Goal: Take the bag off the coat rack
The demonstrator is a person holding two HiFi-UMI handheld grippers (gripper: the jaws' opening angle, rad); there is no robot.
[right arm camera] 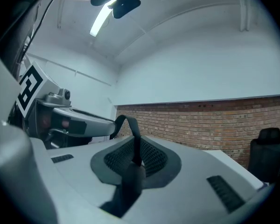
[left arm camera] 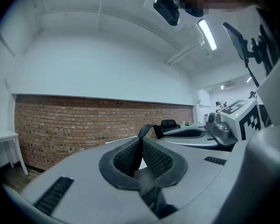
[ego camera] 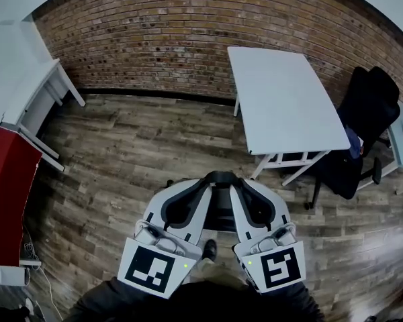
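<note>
a room with a wood-plank floor (ego camera: 121, 153) backed by a brick wall (ego camera: 154, 39), seen steeply from above. nearest us, the person's dark sleeves (ego camera: 101, 302) fill the bottom edge. a shoe (ego camera: 209, 249) shows on the floor between the left marker cube (ego camera: 150, 268) and the right marker cube (ego camera: 280, 268).

ahead of the cubes, the left gripper (ego camera: 209, 180) and the right gripper (ego camera: 237, 180) lie side by side, their tips leaning towards each other. we find each pair of fingers drawn narrow and clamped on the black strap (ego camera: 222, 176) of the bag (ego camera: 219, 213). in the left gripper view the strap comes up out of the seam between the mesh pads and arches over to the right gripper. in the right gripper view it rises the same way and arches over to the left one. the strap bridges the two tips as a short loop. below that loop, in the gap between the grippers, hangs a dark shape that we take for the bag's body; the grippers hide most of its outline.

beyond the tips, a white table (ego camera: 282, 99) stands with its far end near the brick wall, and a black office chair (ego camera: 363, 123) sits just beside its right side. at the left, well apart from both, are a white desk (ego camera: 33, 92) and a red panel (ego camera: 7, 200). both gripper views also show a white ceiling with a long lamp (left arm camera: 206, 34).
</note>
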